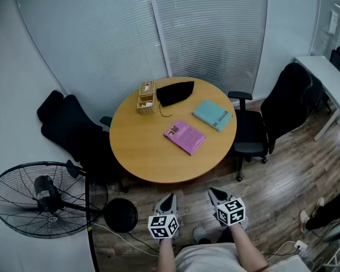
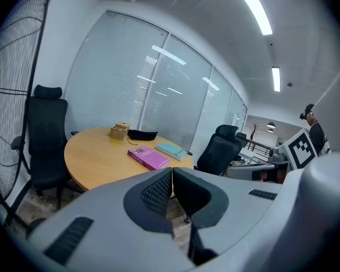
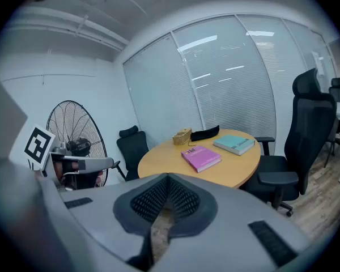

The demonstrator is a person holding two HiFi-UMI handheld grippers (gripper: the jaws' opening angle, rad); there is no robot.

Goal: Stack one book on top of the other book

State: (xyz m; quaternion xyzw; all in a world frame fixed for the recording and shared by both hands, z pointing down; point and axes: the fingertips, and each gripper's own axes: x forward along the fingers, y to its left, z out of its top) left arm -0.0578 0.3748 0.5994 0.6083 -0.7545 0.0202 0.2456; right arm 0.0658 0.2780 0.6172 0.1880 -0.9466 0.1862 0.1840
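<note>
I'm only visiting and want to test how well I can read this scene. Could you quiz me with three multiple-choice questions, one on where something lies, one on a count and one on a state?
1. Where is the teal book relative to the pink book?
A. On top of it.
B. Beside it on the round table, apart from it.
C. Under it.

2. How many books lie on the table?
A. Two.
B. One.
C. Four.

3. How do the left gripper and the right gripper stand?
A. Wide open.
B. Shut on a book.
C. Shut, holding nothing.

Answers:
1 B: bare tabletop shows between the two books.
2 A: only the pink and the teal one are there.
3 C: each gripper view shows its jaws together with nothing between them.
</note>
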